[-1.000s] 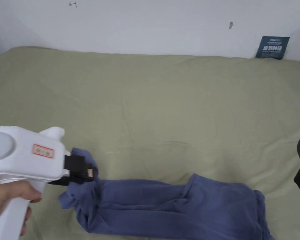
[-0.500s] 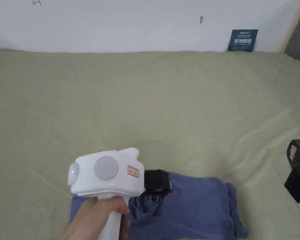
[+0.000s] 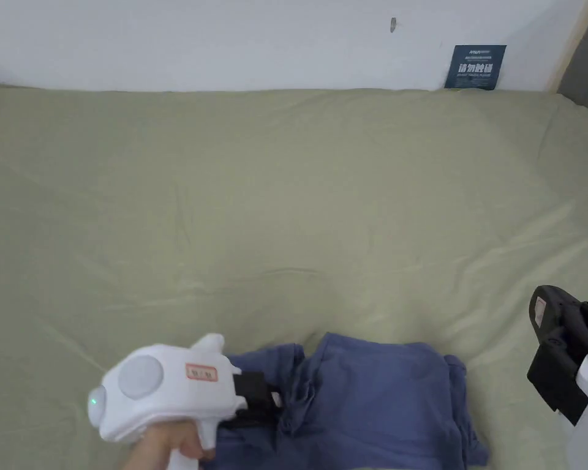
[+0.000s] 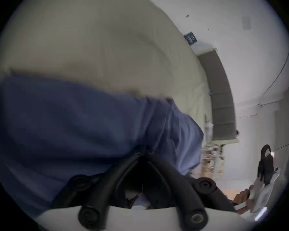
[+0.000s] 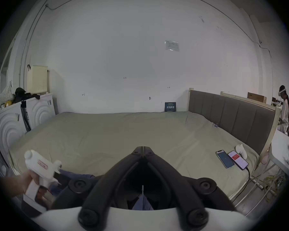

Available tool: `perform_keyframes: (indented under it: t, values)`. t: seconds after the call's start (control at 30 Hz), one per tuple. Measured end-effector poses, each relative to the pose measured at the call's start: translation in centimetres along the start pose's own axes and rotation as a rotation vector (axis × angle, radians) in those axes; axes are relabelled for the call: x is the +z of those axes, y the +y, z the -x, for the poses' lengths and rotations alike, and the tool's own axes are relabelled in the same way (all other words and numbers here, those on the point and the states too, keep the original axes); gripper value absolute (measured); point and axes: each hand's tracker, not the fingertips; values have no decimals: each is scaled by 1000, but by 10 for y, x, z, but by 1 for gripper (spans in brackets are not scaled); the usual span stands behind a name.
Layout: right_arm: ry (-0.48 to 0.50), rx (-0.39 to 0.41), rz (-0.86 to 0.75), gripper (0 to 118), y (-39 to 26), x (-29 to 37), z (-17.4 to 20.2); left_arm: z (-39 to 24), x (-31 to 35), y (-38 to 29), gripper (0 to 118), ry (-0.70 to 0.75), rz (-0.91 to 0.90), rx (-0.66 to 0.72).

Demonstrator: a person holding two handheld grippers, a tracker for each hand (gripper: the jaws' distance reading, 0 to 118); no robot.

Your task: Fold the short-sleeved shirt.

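The blue short-sleeved shirt (image 3: 378, 404) lies folded in a compact shape at the near edge of the green bed (image 3: 286, 202). My left gripper (image 3: 273, 399) is at the shirt's bunched left edge, a hand holding its white body. In the left gripper view the jaws meet on blue cloth (image 4: 90, 118) at the left gripper's tip (image 4: 144, 151), though that view is blurred. My right gripper (image 3: 547, 306) hangs to the right of the shirt, apart from it. In its own view the right gripper (image 5: 143, 148) is shut with nothing between the jaws.
Two phones (image 5: 230, 158) and a white controller (image 5: 241, 150) lie on the bed's right side near the grey headboard (image 5: 232, 118). A dark blue card (image 3: 475, 59) leans on the wall behind. Another person (image 5: 284, 111) stands far right.
The left gripper carried the shirt's left end rightwards over the rest, halving its length, then drew back left and lower. The right gripper stayed at the right edge.
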Motion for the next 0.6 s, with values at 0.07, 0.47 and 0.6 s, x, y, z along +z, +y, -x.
perform_keyframes:
  t: [0.07, 0.47, 0.6]
  values:
    - [-4, 7, 10, 1, -1, -2, -2, -6, -14, -14, 0, 62, -15, -42]
    - [32, -8, 23, 1, 0, -11, 14, -13, 110, -5, 0, 62, -148, -215]
    - [57, 3, 1, 1, 5, -12, 25, 28, 180, 2, 0, 198, -238, -189]
